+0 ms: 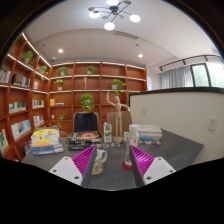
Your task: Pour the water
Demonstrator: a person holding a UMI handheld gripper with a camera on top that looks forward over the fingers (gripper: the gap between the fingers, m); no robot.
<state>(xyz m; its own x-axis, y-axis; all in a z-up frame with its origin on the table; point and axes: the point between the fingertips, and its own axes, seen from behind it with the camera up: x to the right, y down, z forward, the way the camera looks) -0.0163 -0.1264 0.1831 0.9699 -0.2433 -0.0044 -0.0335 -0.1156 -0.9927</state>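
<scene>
**Bottle waits beyond the open claw**

The bottle point(108, 132), a small clear one with a pale label, stands upright on the grey worktop point(185, 150), well ahead of the claw point(113, 160) and roughly in line with the gap between its fingers. Just to the right of it stand a pale cup point(134, 134) and a small red object point(126, 156) that is too small to identify. A stack of books point(45, 140) lies at the left of the worktop and another stack point(150, 132) at the right, with shelving behind.

The claw's fingers stand apart, their magenta pads point(84, 160) facing each other with nothing between them; it holds nothing.

By its look the bottle is thin plastic, so probably light, smooth and somewhat slippery, and its wall may give under a hard squeeze. How full it is cannot be told, so its weight is uncertain. The sensible hold would be around the middle of the body, below the shoulder, with pressure firm enough to stop it slipping when tilted toward the cup. Whether a cap is on cannot be seen.
</scene>
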